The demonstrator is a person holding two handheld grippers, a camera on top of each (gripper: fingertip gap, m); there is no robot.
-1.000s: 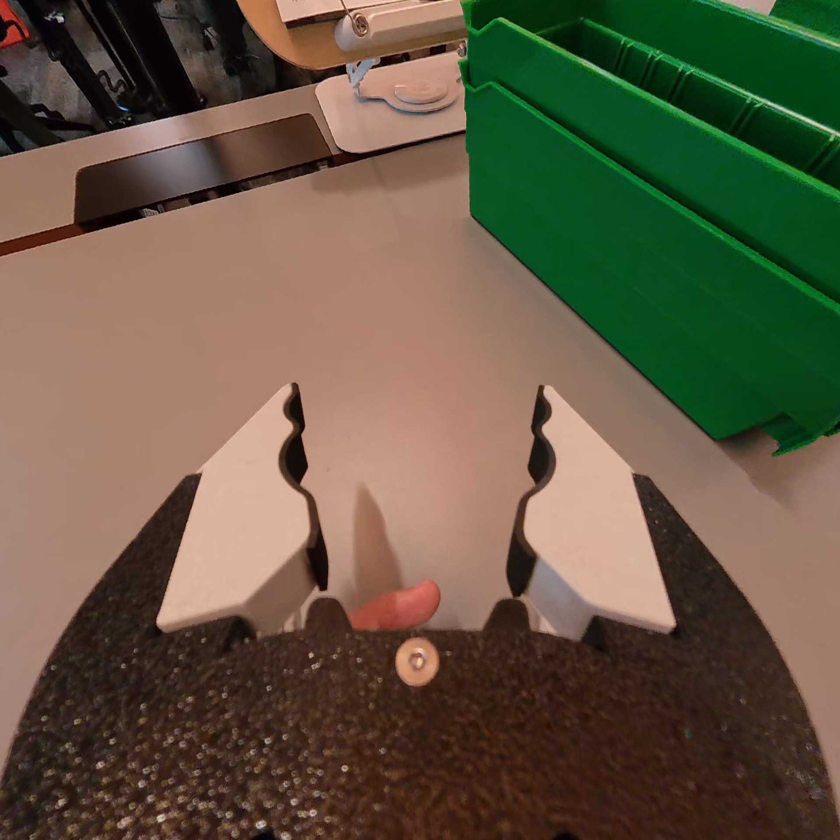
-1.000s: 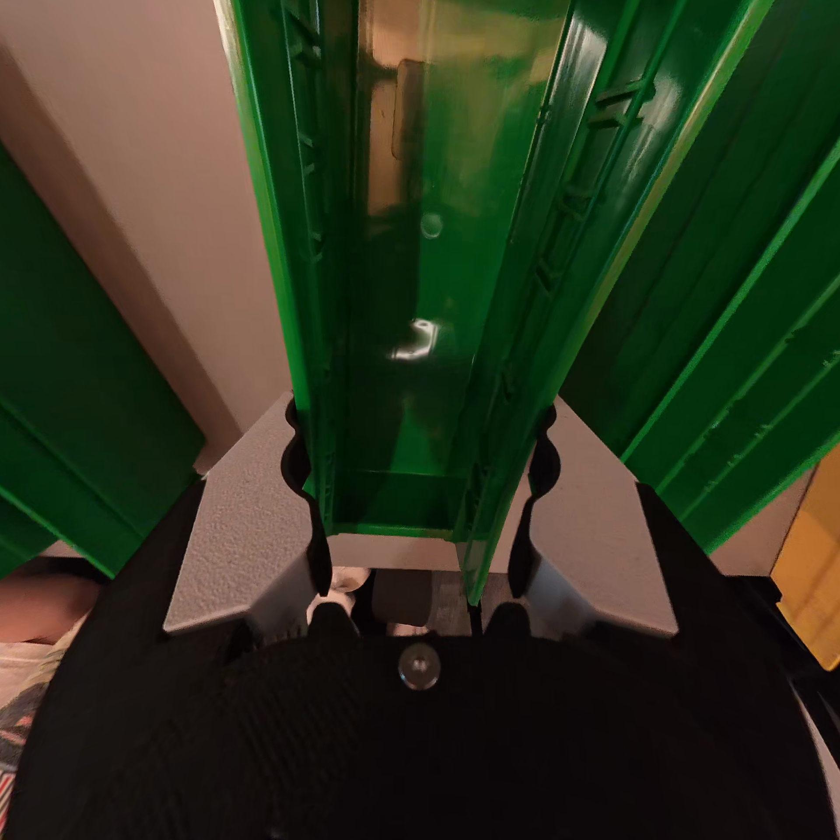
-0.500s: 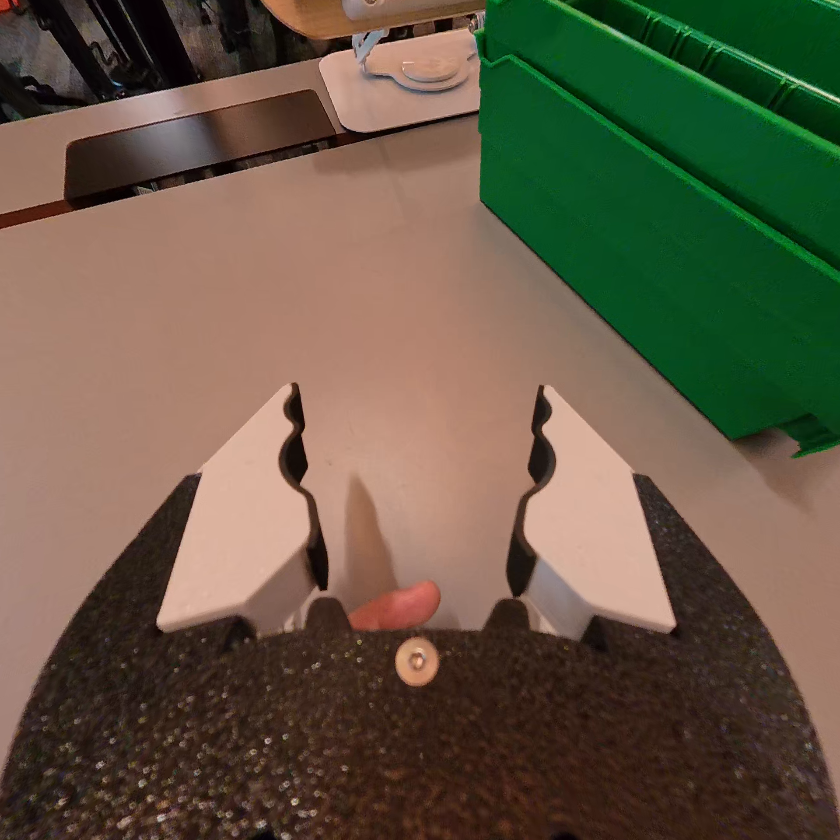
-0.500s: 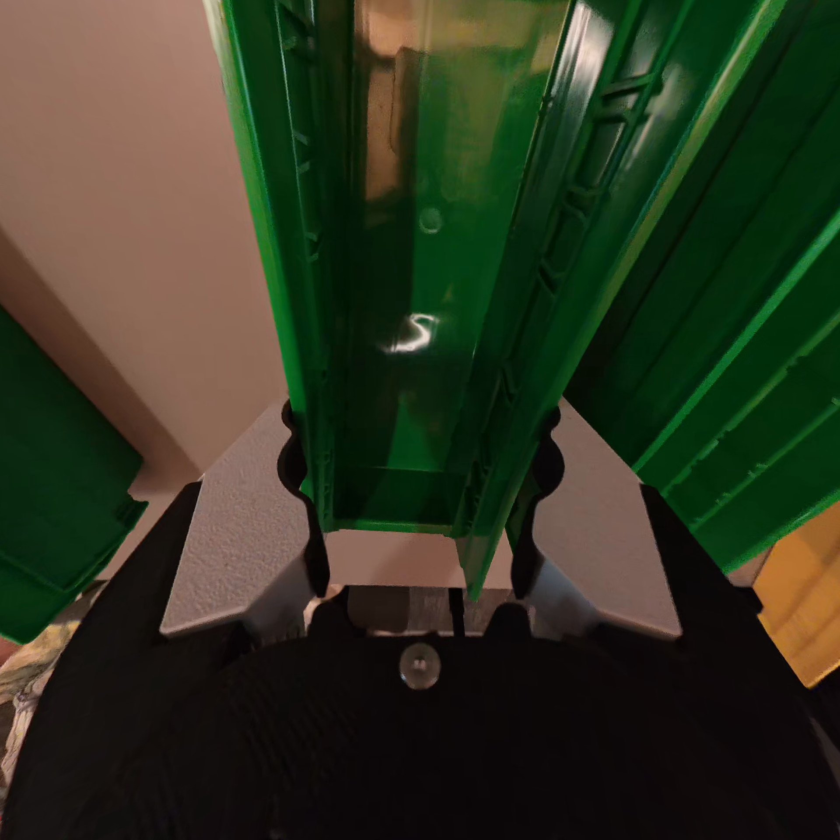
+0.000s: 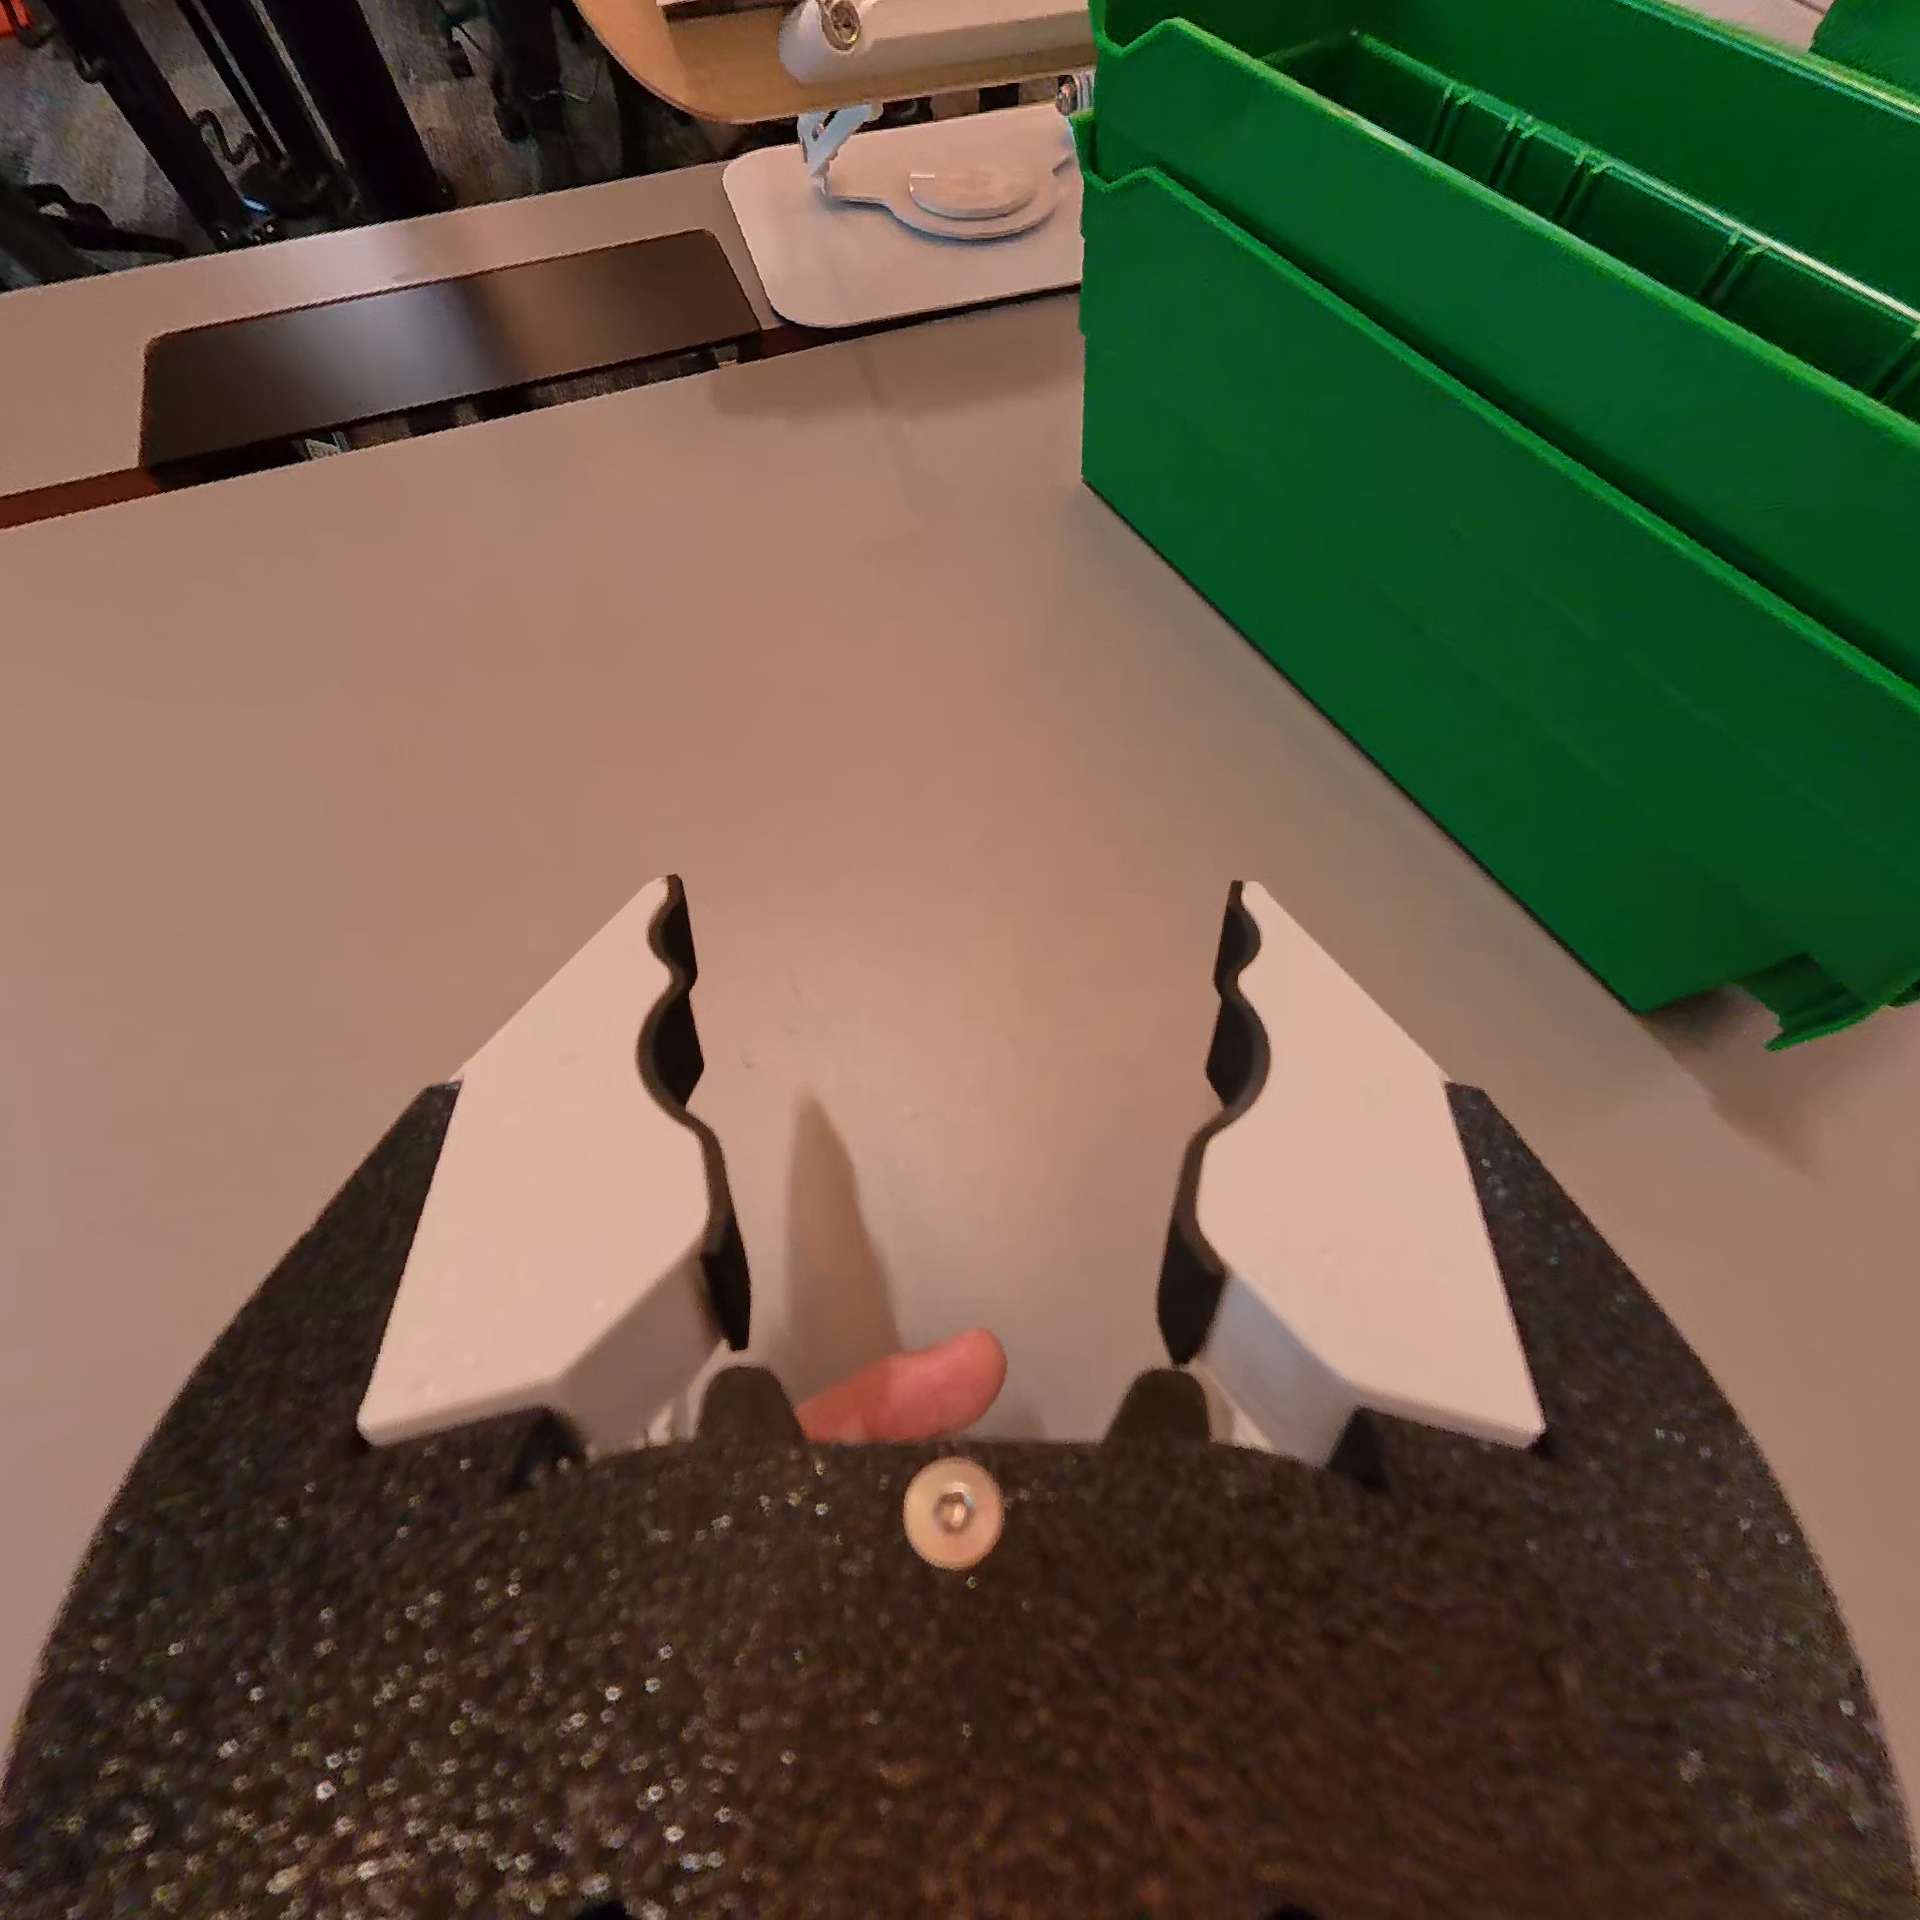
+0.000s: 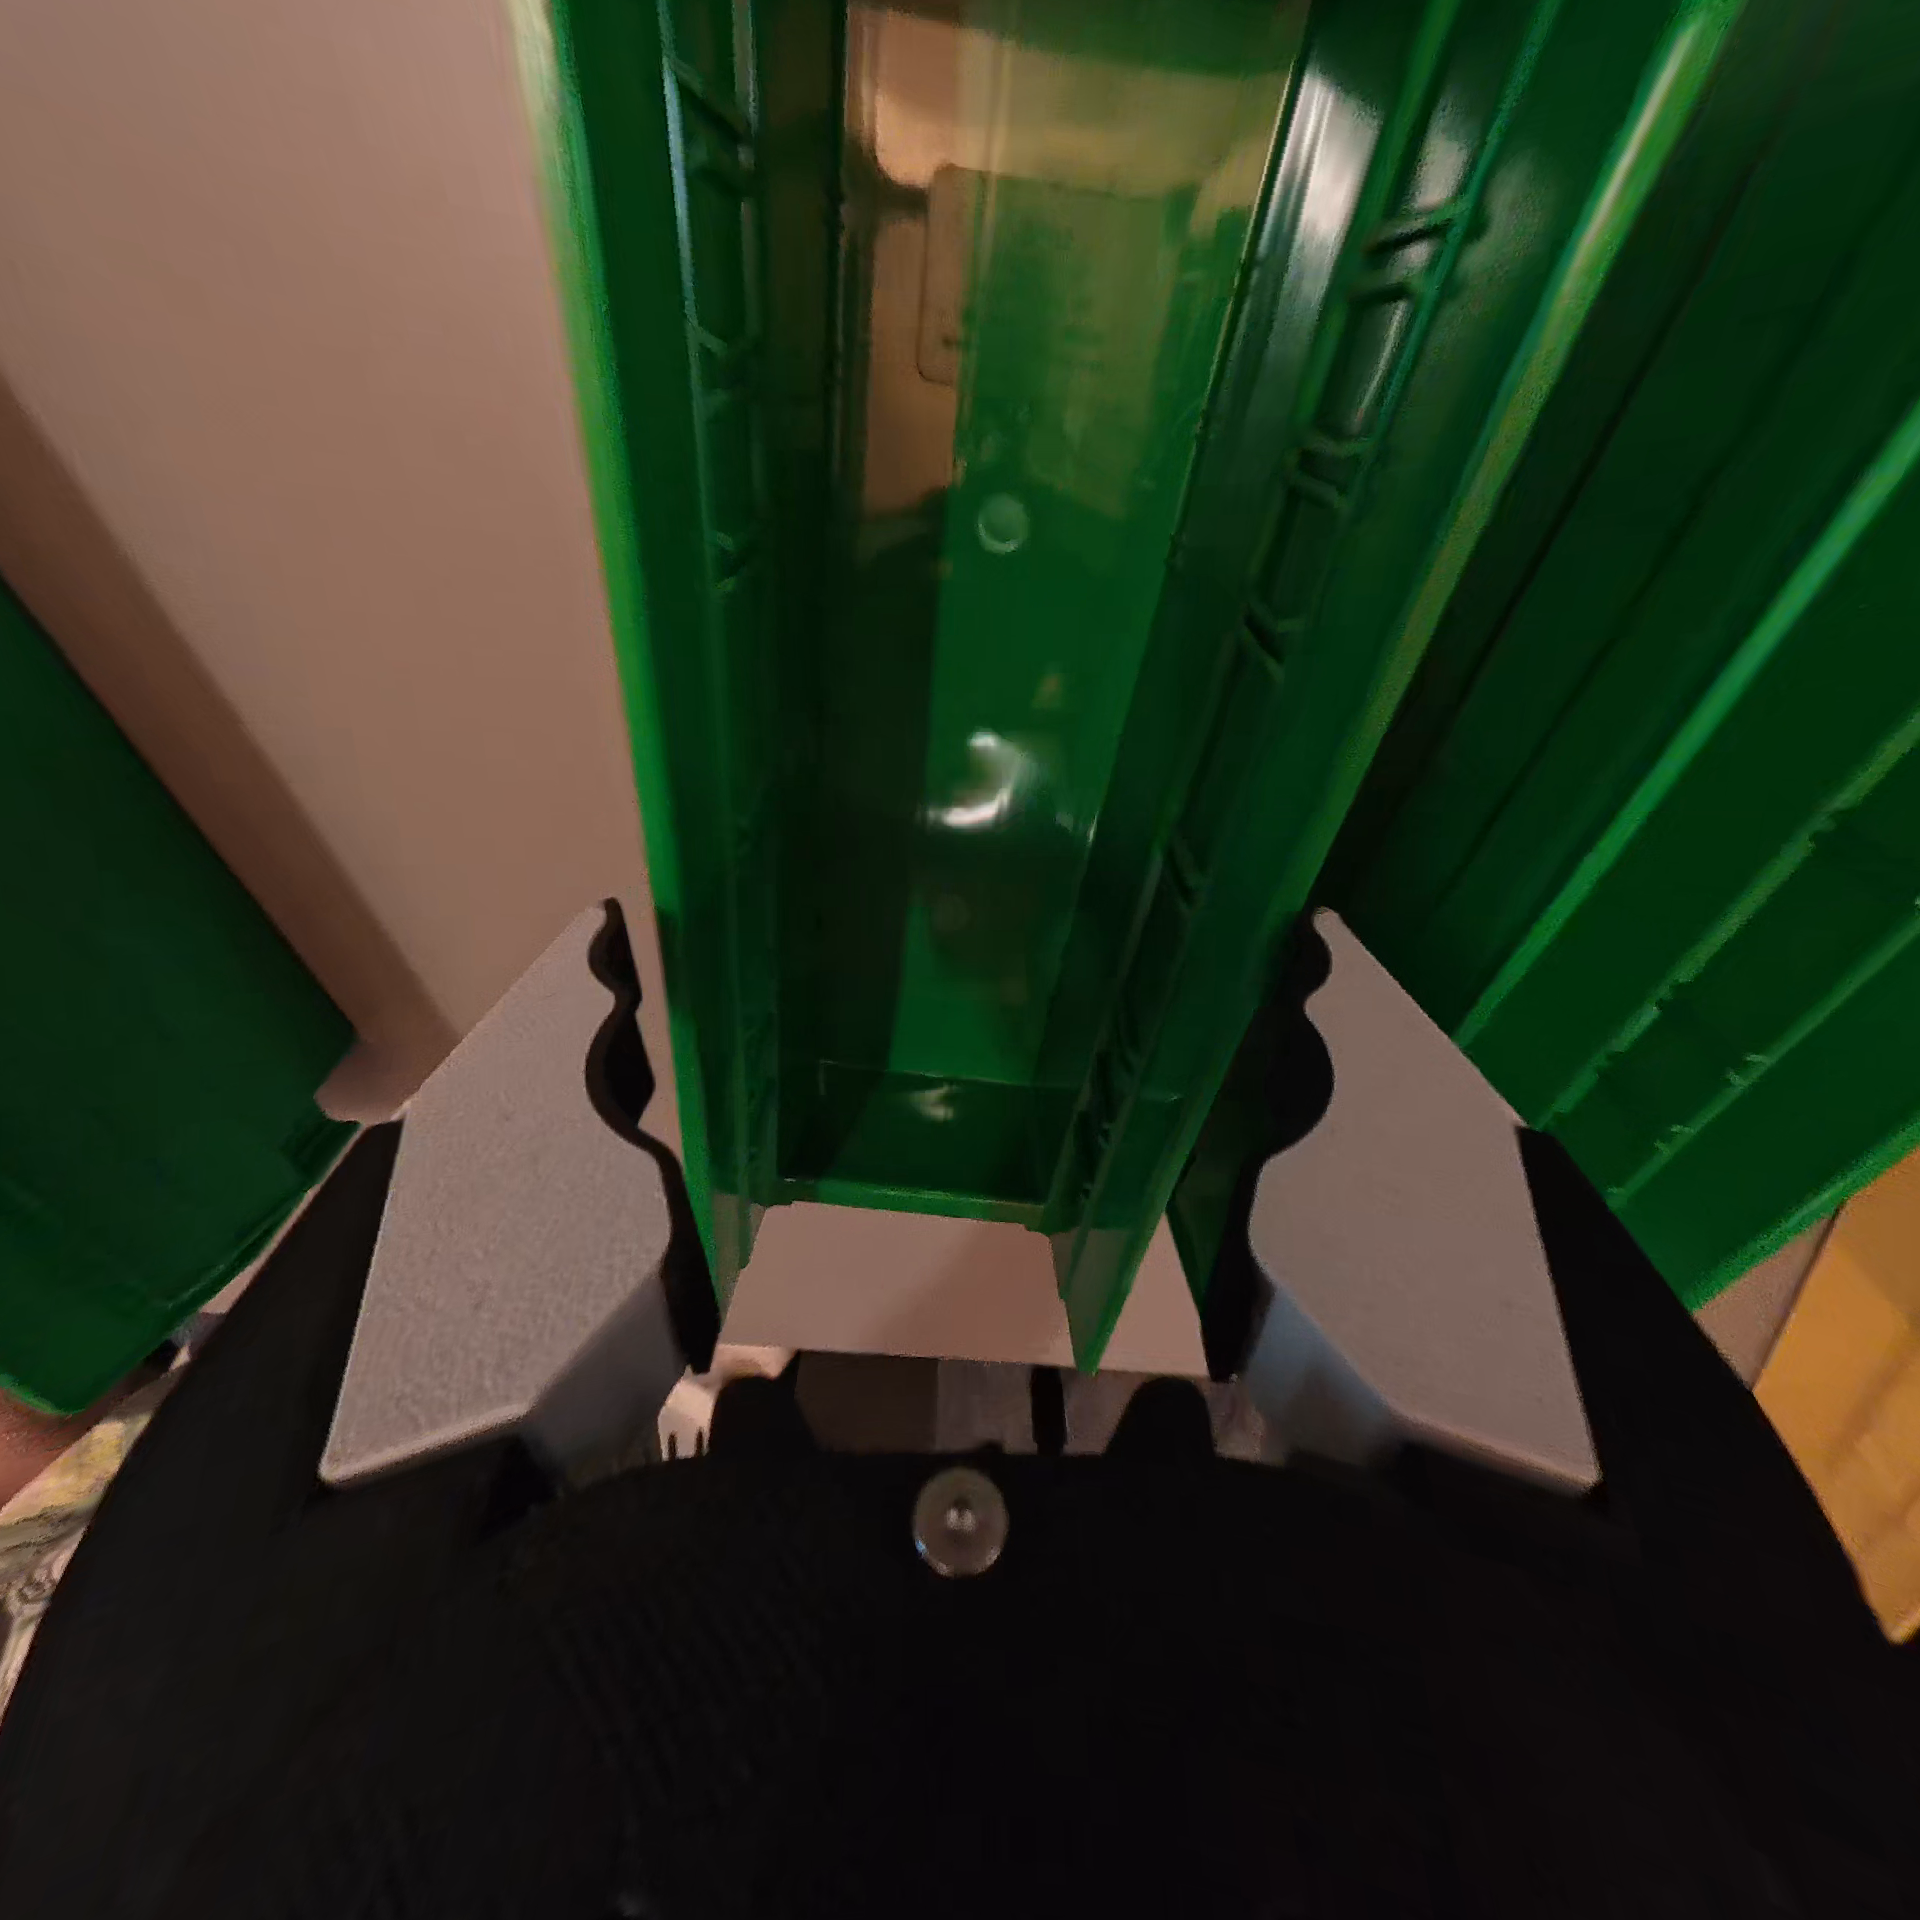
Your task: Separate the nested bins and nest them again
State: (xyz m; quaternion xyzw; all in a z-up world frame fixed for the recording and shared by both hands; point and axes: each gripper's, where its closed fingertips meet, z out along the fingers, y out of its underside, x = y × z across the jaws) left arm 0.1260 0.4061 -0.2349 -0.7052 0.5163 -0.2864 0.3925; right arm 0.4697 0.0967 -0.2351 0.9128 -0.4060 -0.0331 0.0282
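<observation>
The left gripper (image 5: 954, 1101) hovered over the grey table (image 5: 520, 727), fingers wide apart and holding nothing, with green nested bins (image 5: 1507, 499) standing ahead to its right. The right gripper (image 6: 956, 1132) had its fingers clamped on the end of a narrow green bin (image 6: 997, 675), between other green bins (image 6: 1683, 831).
</observation>
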